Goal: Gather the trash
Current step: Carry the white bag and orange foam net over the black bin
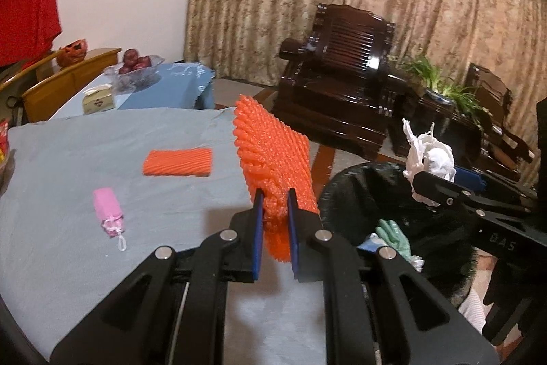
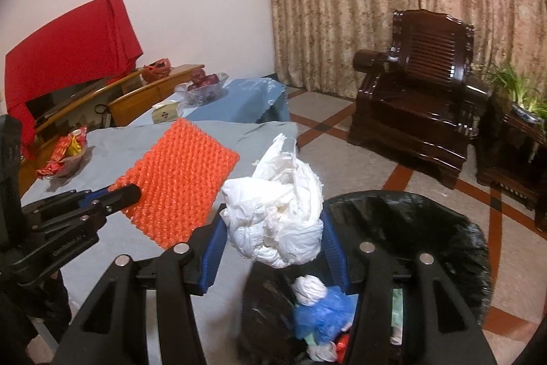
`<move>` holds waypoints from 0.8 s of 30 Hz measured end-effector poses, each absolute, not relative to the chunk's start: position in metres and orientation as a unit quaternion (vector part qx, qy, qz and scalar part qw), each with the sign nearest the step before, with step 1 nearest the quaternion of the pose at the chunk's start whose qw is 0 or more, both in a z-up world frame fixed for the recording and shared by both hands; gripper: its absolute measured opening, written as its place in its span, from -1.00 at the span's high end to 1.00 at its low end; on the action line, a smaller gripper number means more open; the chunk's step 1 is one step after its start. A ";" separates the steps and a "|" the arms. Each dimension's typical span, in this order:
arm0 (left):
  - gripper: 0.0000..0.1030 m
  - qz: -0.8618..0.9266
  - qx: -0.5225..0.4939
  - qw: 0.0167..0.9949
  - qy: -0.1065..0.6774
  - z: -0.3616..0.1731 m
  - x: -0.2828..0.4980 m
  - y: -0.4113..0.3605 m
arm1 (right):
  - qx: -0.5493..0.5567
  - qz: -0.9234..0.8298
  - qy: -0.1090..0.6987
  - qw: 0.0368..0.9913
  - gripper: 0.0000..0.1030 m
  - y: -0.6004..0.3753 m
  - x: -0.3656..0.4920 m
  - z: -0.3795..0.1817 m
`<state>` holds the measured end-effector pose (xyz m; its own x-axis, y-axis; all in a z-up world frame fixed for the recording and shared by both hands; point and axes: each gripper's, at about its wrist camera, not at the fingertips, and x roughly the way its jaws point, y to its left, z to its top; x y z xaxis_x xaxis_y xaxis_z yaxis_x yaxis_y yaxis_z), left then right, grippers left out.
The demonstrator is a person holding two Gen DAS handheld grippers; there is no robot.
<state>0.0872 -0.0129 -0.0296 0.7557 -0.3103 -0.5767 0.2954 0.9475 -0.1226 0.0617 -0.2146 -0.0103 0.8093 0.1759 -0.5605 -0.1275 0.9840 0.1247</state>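
Observation:
My left gripper (image 1: 275,197) is shut on an orange foam fruit net (image 1: 273,153), held upright above the table's right edge; the net also shows in the right wrist view (image 2: 177,180). My right gripper (image 2: 273,221) is shut on a crumpled white tissue wad (image 2: 277,214) over the black-lined trash bin (image 2: 427,221); the wad also shows in the left wrist view (image 1: 430,156). The bin (image 1: 359,190) holds blue, white and green trash. A second orange foam net (image 1: 177,162) and a small pink pouch (image 1: 108,211) lie on the grey tablecloth (image 1: 68,159).
A snack bowl (image 2: 68,153) sits at the table's left. Behind are a blue-covered table (image 2: 253,94) with a tissue box (image 1: 98,100) and an apple bowl (image 1: 136,67). A dark wooden armchair (image 1: 342,84), a plant (image 1: 441,84) and curtains stand to the right.

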 end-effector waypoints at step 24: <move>0.77 -0.273 0.037 0.913 0.300 -0.037 0.080 -0.135 | 0.063 -0.023 0.296 0.953 0.00 -0.318 0.025 -0.019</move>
